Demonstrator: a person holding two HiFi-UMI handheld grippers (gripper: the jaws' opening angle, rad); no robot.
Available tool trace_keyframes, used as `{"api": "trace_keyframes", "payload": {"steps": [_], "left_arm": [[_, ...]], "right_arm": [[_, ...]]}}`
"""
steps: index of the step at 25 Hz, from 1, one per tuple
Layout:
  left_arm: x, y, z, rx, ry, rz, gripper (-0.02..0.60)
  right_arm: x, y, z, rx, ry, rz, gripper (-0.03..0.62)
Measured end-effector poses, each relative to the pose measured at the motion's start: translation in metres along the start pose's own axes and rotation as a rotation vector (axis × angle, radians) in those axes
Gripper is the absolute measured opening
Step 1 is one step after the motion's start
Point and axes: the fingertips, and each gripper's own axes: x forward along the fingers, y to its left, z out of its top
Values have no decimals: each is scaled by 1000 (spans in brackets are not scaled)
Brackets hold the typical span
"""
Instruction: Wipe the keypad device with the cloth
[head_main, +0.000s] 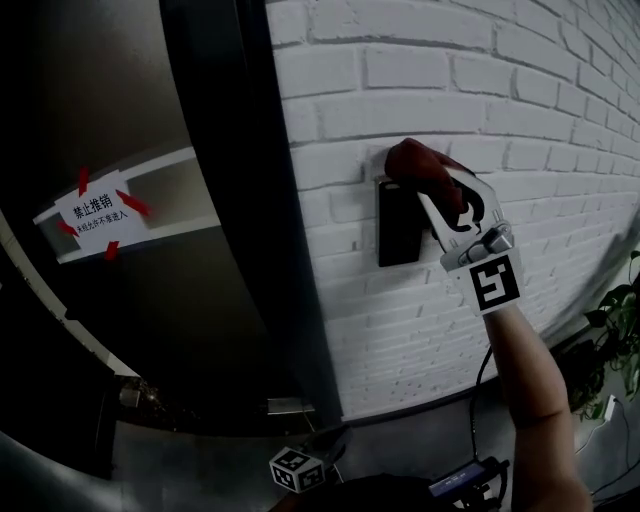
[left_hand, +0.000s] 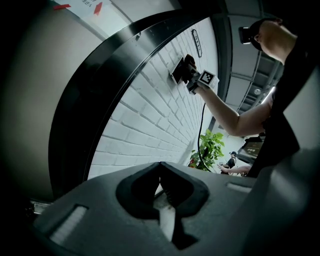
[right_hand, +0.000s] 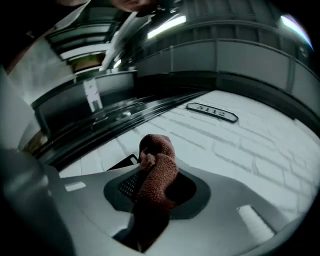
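- Keypad device (head_main: 398, 225): black, fixed to the white brick wall (head_main: 450, 60), just right of the dark door frame.
- Cloth (head_main: 425, 165): red-brown and bunched, lying against the device's top edge at its 1 o'clock corner in the head view.
- Right gripper (right_hand: 150, 180): jaws clamped on the cloth, raised to the wall.
- Left gripper (left_hand: 161, 172): jaws together with nothing between them, held low at 6 o'clock of the head view, well apart from the device.
- Sign (head_main: 95, 212): white with red arrows, on the door at the device's 9 o'clock.
- Potted plant (head_main: 615, 320): beside the wall, at 4 o'clock of the head view.
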Motion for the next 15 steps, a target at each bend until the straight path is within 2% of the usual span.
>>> {"api": "trace_keyframes", "payload": {"steps": [3,5,7,15], "left_arm": [[-4,-2,0,-18,2,5,5],[-8,1,1,-27,-5,18,5],[-11,4,-2,-28,-11,35,5],[-20,2,-4,-27,-8,48,5]], "right_arm": [[-18,0,-23,432,-55,-141,108],[-26,3,-33,601,-94,-207,110],[-33,17,-38,672,-125,-218,110],[-70,87,-103,770,63,-113,133]]}}
